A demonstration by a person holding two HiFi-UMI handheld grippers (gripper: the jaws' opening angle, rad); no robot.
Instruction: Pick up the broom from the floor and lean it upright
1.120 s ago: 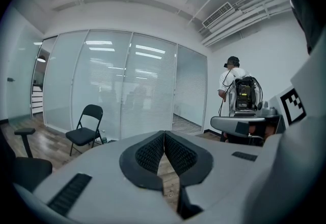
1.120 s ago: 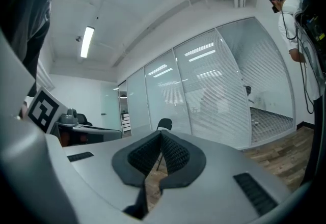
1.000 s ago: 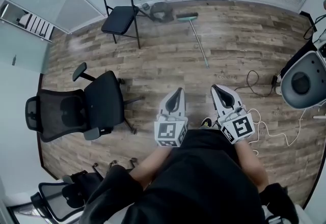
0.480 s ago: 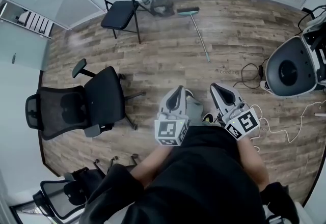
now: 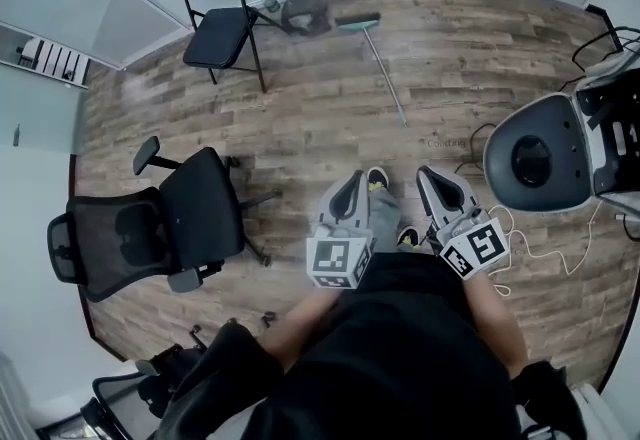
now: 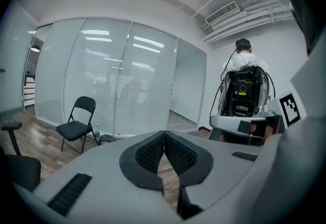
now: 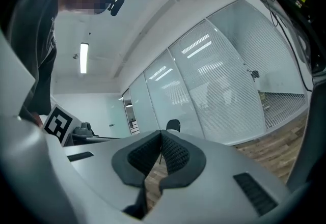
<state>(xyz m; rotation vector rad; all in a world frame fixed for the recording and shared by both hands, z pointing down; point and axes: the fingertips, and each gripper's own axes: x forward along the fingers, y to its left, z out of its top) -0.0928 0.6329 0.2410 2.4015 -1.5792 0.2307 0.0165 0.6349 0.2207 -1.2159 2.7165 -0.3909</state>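
Note:
The broom (image 5: 379, 65) lies flat on the wooden floor far ahead, its teal head (image 5: 357, 21) near the glass wall and its thin handle running toward me. My left gripper (image 5: 349, 185) and right gripper (image 5: 431, 177) are held side by side at waist height, well short of the broom's handle end. Both are shut with nothing between the pads, as the left gripper view (image 6: 164, 142) and right gripper view (image 7: 161, 144) confirm. The broom does not show in either gripper view.
A black folding chair (image 5: 214, 20) and a grey dustpan (image 5: 303, 14) stand by the glass wall next to the broom head. A black office chair (image 5: 150, 226) is at left. A round grey machine (image 5: 538, 159) with cables (image 5: 545, 248) sits at right. Another person (image 6: 245, 90) stands beyond it.
I have stepped forward: the floor, broom and chairs have slid down and left in the head view, and the grey machine at right has come further into view. Both grippers stay shut.

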